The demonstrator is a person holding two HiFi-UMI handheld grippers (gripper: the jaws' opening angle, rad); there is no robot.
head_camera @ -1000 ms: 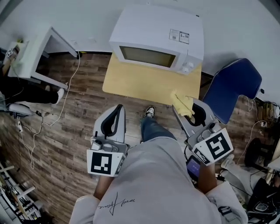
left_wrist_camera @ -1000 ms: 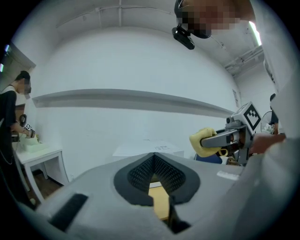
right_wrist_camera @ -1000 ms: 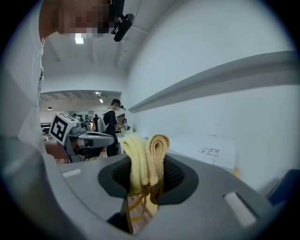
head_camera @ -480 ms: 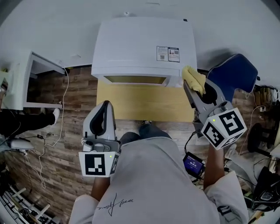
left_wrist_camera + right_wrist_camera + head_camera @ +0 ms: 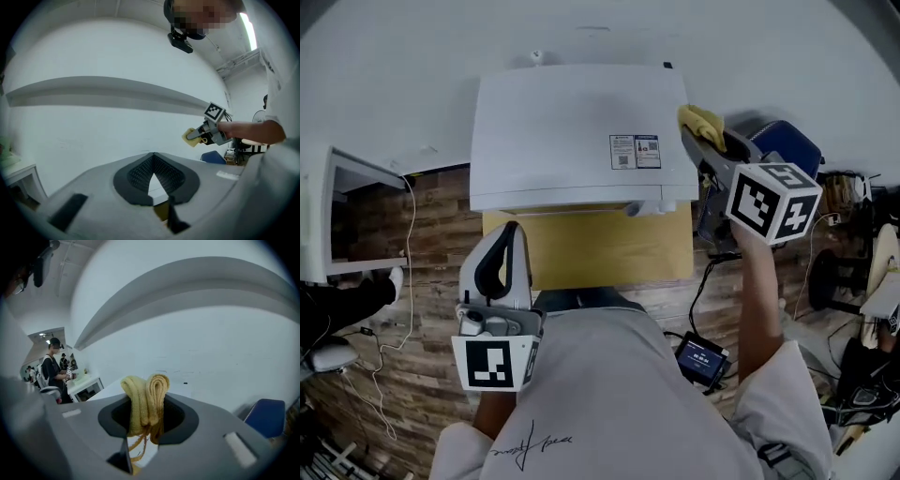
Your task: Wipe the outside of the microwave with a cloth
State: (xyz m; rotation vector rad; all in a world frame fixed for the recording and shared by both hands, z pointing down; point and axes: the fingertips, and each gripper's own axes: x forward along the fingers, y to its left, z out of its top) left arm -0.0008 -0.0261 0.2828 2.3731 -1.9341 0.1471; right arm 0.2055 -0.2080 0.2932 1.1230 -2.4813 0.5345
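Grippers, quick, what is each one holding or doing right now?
Left gripper: closed, nothing between its jaws.
Right gripper: closed on the yellow cloth.

There is one microwave (image 5: 581, 131), with one desk (image 5: 600, 248) under it. One yellow cloth (image 5: 701, 120) shows at the microwave's right rear corner, one blue chair (image 5: 792, 150) to its right and one white cabinet (image 5: 337, 220) to its left. There are two tools: the left tool (image 5: 510, 236) in front of the microwave and the right tool (image 5: 708, 141) at its right side.
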